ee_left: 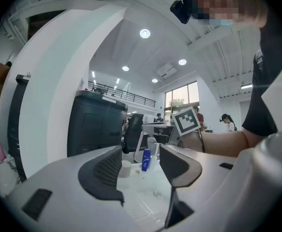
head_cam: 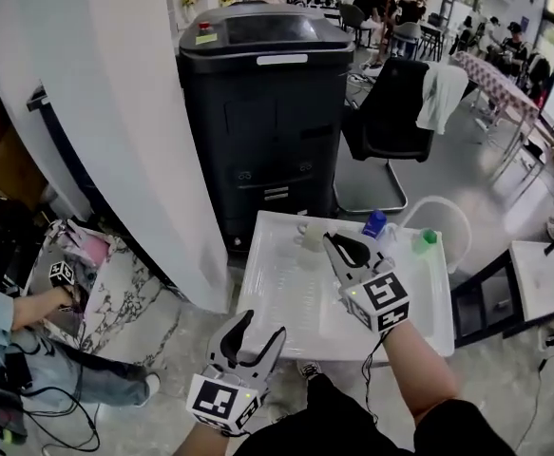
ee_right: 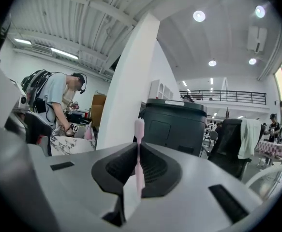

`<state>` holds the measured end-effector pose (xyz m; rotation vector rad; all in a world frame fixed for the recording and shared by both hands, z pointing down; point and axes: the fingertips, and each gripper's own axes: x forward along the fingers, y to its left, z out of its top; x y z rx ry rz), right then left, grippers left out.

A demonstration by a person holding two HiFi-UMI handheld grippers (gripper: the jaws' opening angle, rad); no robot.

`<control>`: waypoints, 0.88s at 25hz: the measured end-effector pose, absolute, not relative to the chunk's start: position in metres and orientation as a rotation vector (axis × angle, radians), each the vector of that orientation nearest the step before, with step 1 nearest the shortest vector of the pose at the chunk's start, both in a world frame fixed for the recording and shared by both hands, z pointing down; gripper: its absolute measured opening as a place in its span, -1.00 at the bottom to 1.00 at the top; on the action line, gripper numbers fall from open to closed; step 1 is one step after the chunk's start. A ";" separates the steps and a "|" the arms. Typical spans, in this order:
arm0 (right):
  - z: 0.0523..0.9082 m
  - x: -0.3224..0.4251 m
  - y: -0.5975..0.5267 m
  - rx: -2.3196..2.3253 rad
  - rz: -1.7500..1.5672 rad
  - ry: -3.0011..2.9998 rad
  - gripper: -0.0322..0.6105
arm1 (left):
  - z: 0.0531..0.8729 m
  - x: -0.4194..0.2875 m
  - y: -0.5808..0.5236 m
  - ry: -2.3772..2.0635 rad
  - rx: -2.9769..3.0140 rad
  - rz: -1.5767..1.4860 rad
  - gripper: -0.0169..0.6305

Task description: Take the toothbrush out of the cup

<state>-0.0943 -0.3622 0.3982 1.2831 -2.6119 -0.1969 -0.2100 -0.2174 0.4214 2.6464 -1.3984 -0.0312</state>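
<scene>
A pink toothbrush (ee_right: pixel 139 129) stands upright between the jaws of my right gripper (ee_right: pixel 139 151), bristle head up, and the jaws are shut on its handle. In the head view the right gripper (head_cam: pixel 338 245) hovers over the white table (head_cam: pixel 277 302), just right of a pale cup (head_cam: pixel 312 238) near the table's far edge. The toothbrush itself is too thin to make out there. My left gripper (head_cam: pixel 260 329) hangs off the table's near left corner, open and empty. The left gripper view shows the cup (ee_left: pixel 126 168) standing beyond its open jaws (ee_left: pixel 141 161).
A blue bottle (head_cam: pixel 374 223) and a green-capped item (head_cam: pixel 427 238) stand at the table's far right. Behind it are a black bin-like machine (head_cam: pixel 262 112), a white column (head_cam: pixel 115 112) and a black chair (head_cam: pixel 391 112). A person (head_cam: pixel 10 321) works at a marble table on the left.
</scene>
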 end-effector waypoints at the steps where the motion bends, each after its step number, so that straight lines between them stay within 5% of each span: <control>1: 0.396 -0.092 -0.351 1.299 -0.195 -2.611 -0.81 | 0.420 -0.211 -0.210 -1.391 2.657 -0.030 -0.18; 22: 0.401 -0.002 -0.203 1.502 0.018 -2.646 -0.81 | 0.427 -0.148 -0.151 -1.242 2.710 0.009 -0.26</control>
